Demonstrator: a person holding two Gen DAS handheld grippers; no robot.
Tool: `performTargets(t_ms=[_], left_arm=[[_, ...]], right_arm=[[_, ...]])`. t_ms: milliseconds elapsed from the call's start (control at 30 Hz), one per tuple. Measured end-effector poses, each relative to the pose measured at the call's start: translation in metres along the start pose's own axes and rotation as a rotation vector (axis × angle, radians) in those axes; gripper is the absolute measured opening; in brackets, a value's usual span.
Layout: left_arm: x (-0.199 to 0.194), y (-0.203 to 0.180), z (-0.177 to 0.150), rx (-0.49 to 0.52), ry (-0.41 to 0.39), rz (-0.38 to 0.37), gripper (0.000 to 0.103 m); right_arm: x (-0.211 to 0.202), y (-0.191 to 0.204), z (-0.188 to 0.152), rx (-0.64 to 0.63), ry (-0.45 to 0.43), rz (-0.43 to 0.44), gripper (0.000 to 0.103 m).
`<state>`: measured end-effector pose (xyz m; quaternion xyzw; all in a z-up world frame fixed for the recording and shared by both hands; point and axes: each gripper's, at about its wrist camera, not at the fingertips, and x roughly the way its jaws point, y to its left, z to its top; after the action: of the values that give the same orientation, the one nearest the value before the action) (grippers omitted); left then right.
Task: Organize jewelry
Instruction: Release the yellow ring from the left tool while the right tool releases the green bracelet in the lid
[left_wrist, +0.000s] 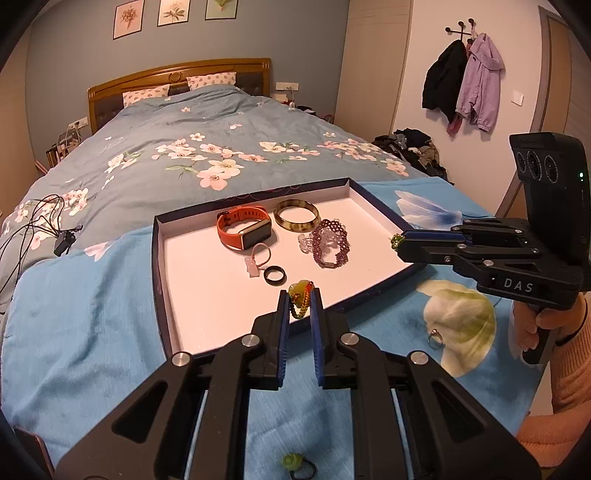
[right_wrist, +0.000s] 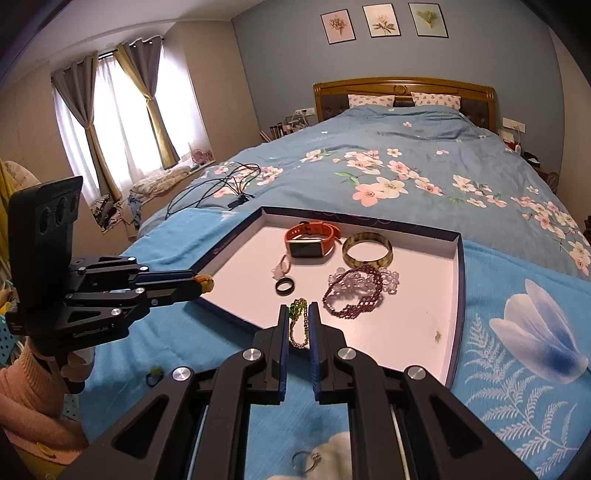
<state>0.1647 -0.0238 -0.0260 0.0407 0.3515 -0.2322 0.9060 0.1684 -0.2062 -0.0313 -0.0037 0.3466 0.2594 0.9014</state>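
Observation:
A shallow white-lined tray (left_wrist: 192, 295) (right_wrist: 417, 332) lies on a blue cloth on the bed. It holds an orange watch (left_wrist: 242, 230) (right_wrist: 312, 242), a brown bangle (left_wrist: 296, 215) (right_wrist: 366, 250), a purple beaded bracelet (left_wrist: 330, 243) (right_wrist: 352, 291), a pink ring (left_wrist: 258, 256) and a black ring (left_wrist: 275, 276) (right_wrist: 285, 286). My left gripper (left_wrist: 300, 301) is shut on a yellow-green pendant with a beaded chain (left_wrist: 300, 295) over the tray's near edge. My right gripper (right_wrist: 297, 312) is shut on a green-bead chain (right_wrist: 297, 321) and also shows in the left wrist view (left_wrist: 397, 242).
A silver ring (left_wrist: 435, 338) (right_wrist: 306, 461) and a green flower ring (left_wrist: 293, 463) (right_wrist: 154, 373) lie on the blue cloth outside the tray. Black cables (left_wrist: 33, 221) (right_wrist: 221, 184) lie on the floral duvet to the left. The headboard is far behind.

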Motion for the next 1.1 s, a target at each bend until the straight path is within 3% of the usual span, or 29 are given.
performTargets(t_ms=[1100], left_arm=[[0.063, 0.012, 0.015, -0.013, 0.078, 0.017, 0.012]], right_arm=[[0.064, -0.018, 0.016, 0.007, 0.117, -0.059, 0.009]])
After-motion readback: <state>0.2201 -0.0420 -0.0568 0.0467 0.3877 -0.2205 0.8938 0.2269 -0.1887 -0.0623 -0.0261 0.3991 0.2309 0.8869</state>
